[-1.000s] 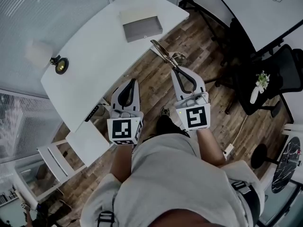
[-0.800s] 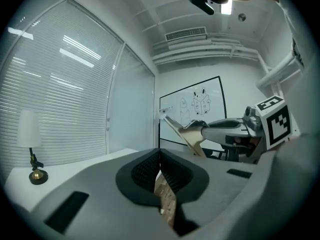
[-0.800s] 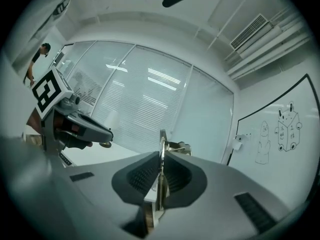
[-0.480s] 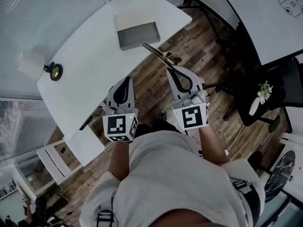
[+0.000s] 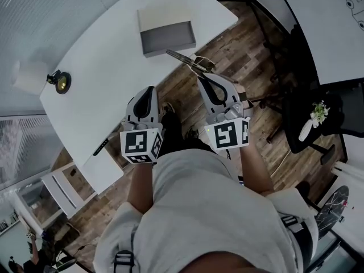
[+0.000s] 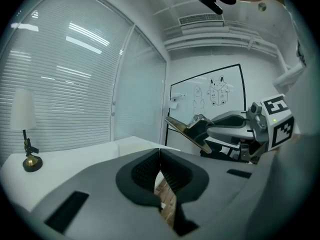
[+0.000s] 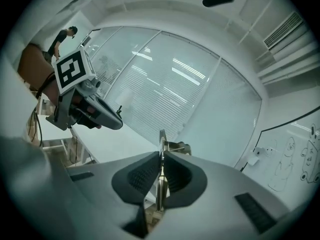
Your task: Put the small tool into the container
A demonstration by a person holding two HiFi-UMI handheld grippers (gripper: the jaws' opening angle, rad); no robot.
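**Tool pinched in right gripper, outside the container**

The white table runs across the far left of the head view, with wood floor to its right. The grey container sits open on the table's far end, close to the right edge.

Your left gripper hangs over the table's near edge. Its jaws are pressed together with nothing between them.

Your right gripper is over the floor, just right of the table. Its jaws pinch the small tool, a thin brass-coloured piece. The tool points far-left toward the container's near wall, and its tip is just beside that wall, not inside.

A small brass object stands at the table's left, well apart from both grippers.
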